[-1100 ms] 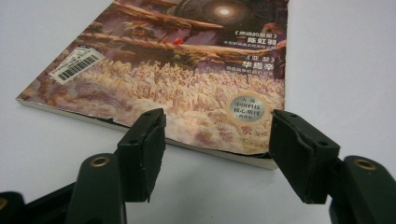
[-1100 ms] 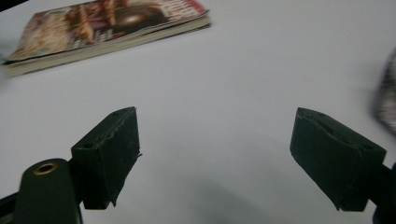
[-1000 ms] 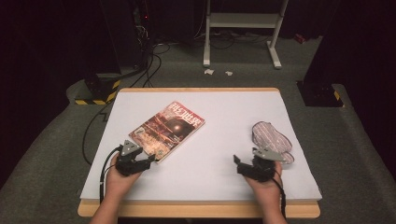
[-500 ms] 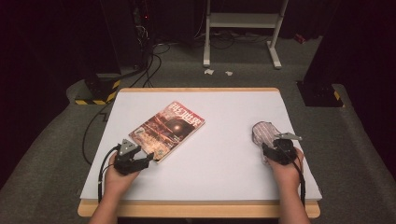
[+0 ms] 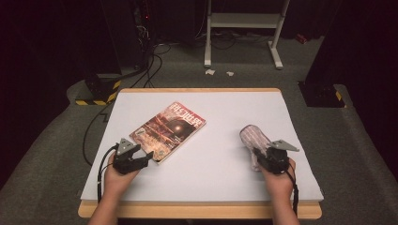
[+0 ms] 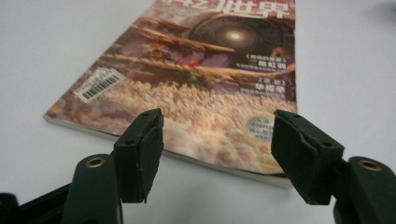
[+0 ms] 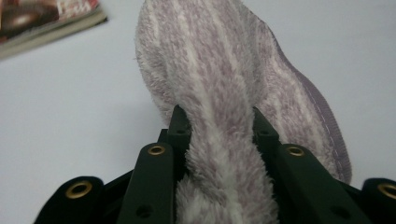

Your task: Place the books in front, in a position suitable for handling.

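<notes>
Jaws wide apart on the left gripper (image 5: pixel 143 156), holding nothing, aimed at the near corner of the magazine (image 5: pixel 169 131), which lies flat toward the left edge of the table (image 5: pixel 211 187); just short of touching it. Farther right, jaws of the right gripper (image 5: pixel 258 152) just been closing, now pinched on the near end of the striped fluffy cloth (image 5: pixel 252 137) lying toward the right edge (bunched into a ridge between the pads).

Could go wrong on the left: pushing the magazine away instead of gripping it, with so thin an edge flat on the table. Could also catch the cover alone and let the pages fan open. On the right: perhaps hold of a top fold only, so liable to slip out or drag on lifting.

From the high view: both things well apart, magazine askew to the table's edges. From the left gripper view: barcode sticker (image 6: pixel 99 84) and the thin page edge beyond the open pads. From the right gripper view: pile squeezed from both sides, stitched hem (image 7: pixel 327 116) along one border.
</notes>
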`<state>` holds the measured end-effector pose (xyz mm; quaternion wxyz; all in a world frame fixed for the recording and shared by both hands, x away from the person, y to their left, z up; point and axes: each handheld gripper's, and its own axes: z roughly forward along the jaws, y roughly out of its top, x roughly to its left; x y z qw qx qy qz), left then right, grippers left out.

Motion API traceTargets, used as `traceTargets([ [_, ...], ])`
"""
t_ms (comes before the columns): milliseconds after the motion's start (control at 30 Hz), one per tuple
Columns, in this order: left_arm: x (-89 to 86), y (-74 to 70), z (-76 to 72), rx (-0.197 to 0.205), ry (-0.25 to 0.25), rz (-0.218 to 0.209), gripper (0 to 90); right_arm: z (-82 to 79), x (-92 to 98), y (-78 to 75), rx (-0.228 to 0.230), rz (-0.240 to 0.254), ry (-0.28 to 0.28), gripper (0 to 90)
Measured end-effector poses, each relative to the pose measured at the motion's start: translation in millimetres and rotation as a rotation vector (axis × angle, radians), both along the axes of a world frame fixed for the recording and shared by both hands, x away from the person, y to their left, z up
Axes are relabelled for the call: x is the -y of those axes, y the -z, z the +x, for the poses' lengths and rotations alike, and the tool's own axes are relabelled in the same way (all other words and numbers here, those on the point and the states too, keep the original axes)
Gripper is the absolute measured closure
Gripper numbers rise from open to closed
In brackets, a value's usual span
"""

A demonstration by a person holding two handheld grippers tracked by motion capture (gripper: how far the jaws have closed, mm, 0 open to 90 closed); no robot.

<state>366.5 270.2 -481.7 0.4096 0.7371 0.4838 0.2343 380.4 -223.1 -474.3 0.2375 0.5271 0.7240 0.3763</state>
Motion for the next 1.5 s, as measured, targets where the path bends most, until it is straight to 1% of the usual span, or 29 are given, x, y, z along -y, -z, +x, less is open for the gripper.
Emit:
traceTargets([
  [67,-3.9,1.1,8.8,-0.009,-0.015,-0.002,32.4,-5.8,-5.7,6.2,-0.016,-0.024,0.001,67.5],
  [100,-3.9,1.1,8.8,-0.009,-0.015,-0.002,32.3,-5.8,-5.7,6.2,-0.016,-0.024,0.001,67.5],
  [133,-6.8,2.1,17.4,-0.006,-0.024,0.0,32.3,-8.9,-9.1,12.9,-0.032,-0.06,0.001,63.8],
  [167,-6.8,2.1,17.4,-0.006,-0.024,0.0,32.1,-8.9,-9.1,12.9,-0.032,-0.06,0.001,63.8],
  [200,-8.8,3.1,25.6,-0.006,-0.029,-0.002,32.1,-8.1,-11.6,20.9,-0.057,-0.071,-0.01,59.1],
  [300,-10.5,4.8,36.8,-0.011,-0.044,0.018,30.8,-9.5,-13.3,18.5,-0.038,-0.074,-0.014,42.7],
  [367,-14.2,6.8,43.0,0.0,-0.065,0.019,29.5,-12.3,-15.2,14.2,-0.017,-0.069,-0.013,37.1],
  [400,-14.2,6.8,43.0,0.0,-0.065,0.019,29.6,-12.3,-15.2,14.2,-0.017,-0.069,-0.013,37.1],
  [433,-17.9,8.8,46.9,-0.006,-0.075,-0.003,29.6,-13.7,-16.2,11.5,-0.004,-0.062,-0.021,33.8],
  [467,-21.8,10.9,53.4,-0.029,-0.09,0.012,29.5,-17.6,-20.4,3.1,0.028,-0.065,-0.024,27.2],
  [567,-25.5,11.4,59.7,-0.039,-0.098,0.025,29.5,-20.8,-24.3,-4.5,0.052,-0.059,-0.035,26.4],
  [633,-30.7,11.1,66.0,-0.012,-0.117,0.008,30.7,-27.6,-32.3,-16.1,0.097,-0.046,-0.064,26.3],
  [733,-35.5,17.3,72.9,-0.032,-0.136,0.001,31.1,-32.4,-37.3,-18.7,0.113,-0.023,-0.084,27.9],
  [800,-37.2,20.0,75.0,-0.042,-0.143,-0.009,31.1,-33.6,-38.7,-18.3,0.114,-0.022,-0.089,28.6],
  [833,-39.4,22.7,77.2,-0.053,-0.155,-0.002,31.0,-34.3,-39.6,-17.4,0.114,-0.022,-0.093,29.1],
  [867,-41.8,23.3,79.2,-0.06,-0.158,-0.022,31.4,-35.6,-40.7,-15.1,0.107,-0.014,-0.094,29.3],
  [900,-42.5,22.6,79.6,-0.047,-0.163,-0.018,31.9,-36.0,-41.0,-14.5,0.104,-0.013,-0.096,29.5],
  [1000,-43.3,23.3,81.1,-0.054,-0.162,-0.02,33.0,-36.5,-41.9,-13.2,0.102,-0.013,-0.103,29.6],
  [1033,-41.8,21.5,85.1,-0.083,-0.143,0.018,32.4,-37.1,-43.3,-12.6,0.096,-0.007,-0.108,30.0],
  [1067,-41.8,21.5,85.1,-0.083,-0.143,0.018,32.6,-37.1,-43.3,-12.6,0.096,-0.007,-0.108,30.0],
  [1100,-38.7,18.5,88.1,-0.096,-0.137,0.056,32.6,-37.1,-43.8,-12.3,0.096,-0.007,-0.111,30.0],
  [1133,-38.3,14.5,92.7,-0.106,-0.139,0.058,32.1,-37.3,-45.1,-12.0,0.095,-0.004,-0.114,30.1],
  [1167,-40.3,13.8,94.5,-0.102,-0.148,0.042,32.3,-37.3,-45.3,-12.1,0.097,-0.005,-0.116,30.2],
  [1200,-40.3,13.8,94.5,-0.102,-0.148,0.042,32.6,-37.5,-45.5,-12.2,0.098,-0.004,-0.117,30.3],
  [1233,-42.1,16.7,99.0,-0.137,-0.148,0.043,32.4,-37.7,-45.6,-12.1,0.097,-0.001,-0.117,30.4],
  [1300,-41.4,19.5,101.2,-0.144,-0.14,0.054,31.3,-38.1,-45.7,-12.0,0.096,0.001,-0.119,30.5],
  [1333,-42.5,20.0,102.0,-0.147,-0.136,0.046,30.0,-39.1,-45.6,-11.6,0.094,0.001,-0.121,30.9],
  [1367,-43.3,21.2,103.6,-0.159,-0.13,0.018,30.3,-39.2,-45.3,-11.1,0.093,0.002,-0.122,30.9],
  [1500,-41.5,21.0,102.1,-0.165,-0.118,0.019,31.2,-39.8,-45.3,-9.1,0.083,0.006,-0.122,31.2],
])
